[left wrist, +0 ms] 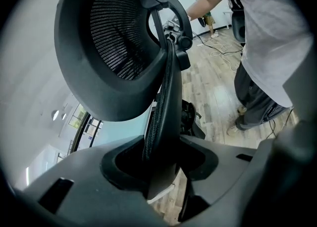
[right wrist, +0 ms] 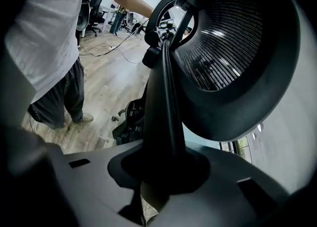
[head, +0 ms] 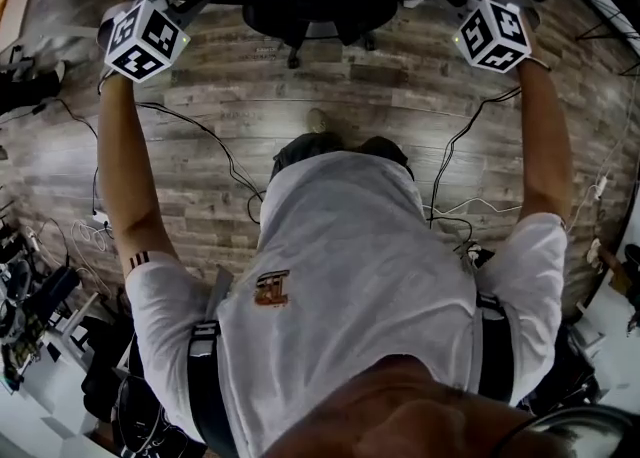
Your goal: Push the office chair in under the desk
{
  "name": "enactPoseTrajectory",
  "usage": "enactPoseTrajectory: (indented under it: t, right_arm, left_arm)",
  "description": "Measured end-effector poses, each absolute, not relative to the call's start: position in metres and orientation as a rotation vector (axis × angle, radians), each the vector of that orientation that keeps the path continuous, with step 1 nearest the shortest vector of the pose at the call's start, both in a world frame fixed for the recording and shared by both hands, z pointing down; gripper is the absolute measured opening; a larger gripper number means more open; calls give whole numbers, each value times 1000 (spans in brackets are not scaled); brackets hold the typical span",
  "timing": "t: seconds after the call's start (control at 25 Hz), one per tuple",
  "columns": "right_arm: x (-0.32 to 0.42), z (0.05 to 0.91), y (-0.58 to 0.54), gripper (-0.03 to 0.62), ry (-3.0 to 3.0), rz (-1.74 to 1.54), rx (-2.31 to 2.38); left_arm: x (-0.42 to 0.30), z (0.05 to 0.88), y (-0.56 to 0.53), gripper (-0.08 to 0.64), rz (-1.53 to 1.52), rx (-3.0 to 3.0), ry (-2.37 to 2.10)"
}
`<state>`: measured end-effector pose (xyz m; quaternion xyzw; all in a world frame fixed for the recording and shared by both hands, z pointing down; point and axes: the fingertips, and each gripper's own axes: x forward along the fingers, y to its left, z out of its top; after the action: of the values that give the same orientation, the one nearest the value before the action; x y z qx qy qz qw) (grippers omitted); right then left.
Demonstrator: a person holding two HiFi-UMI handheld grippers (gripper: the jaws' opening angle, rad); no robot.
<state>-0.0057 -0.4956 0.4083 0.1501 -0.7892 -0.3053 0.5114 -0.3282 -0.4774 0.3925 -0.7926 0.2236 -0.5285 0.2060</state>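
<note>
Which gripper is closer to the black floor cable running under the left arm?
Left. The left gripper clamps the chair back at the edge on the same side as the cable. The right gripper clamps the opposite edge, across the chair from it.

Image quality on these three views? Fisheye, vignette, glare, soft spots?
Head view: heavy barrel distortion, floor planks bow, light even. Left gripper view: black circular vignette, washed-out brightness left of the office chair, near foreground soft. Right gripper view: same vignette, small glints on the headrest mesh, foreground dark.
</note>
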Motion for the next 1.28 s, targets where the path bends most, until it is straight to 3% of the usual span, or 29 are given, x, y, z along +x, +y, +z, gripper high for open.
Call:
enactPoseTrajectory:
  t: [1.28]
  right_arm:
    - [-53,411,-609,98,-1868,-666,446]
  left_arm:
    - [-376,398,-623,206,-1488,-2184,552]
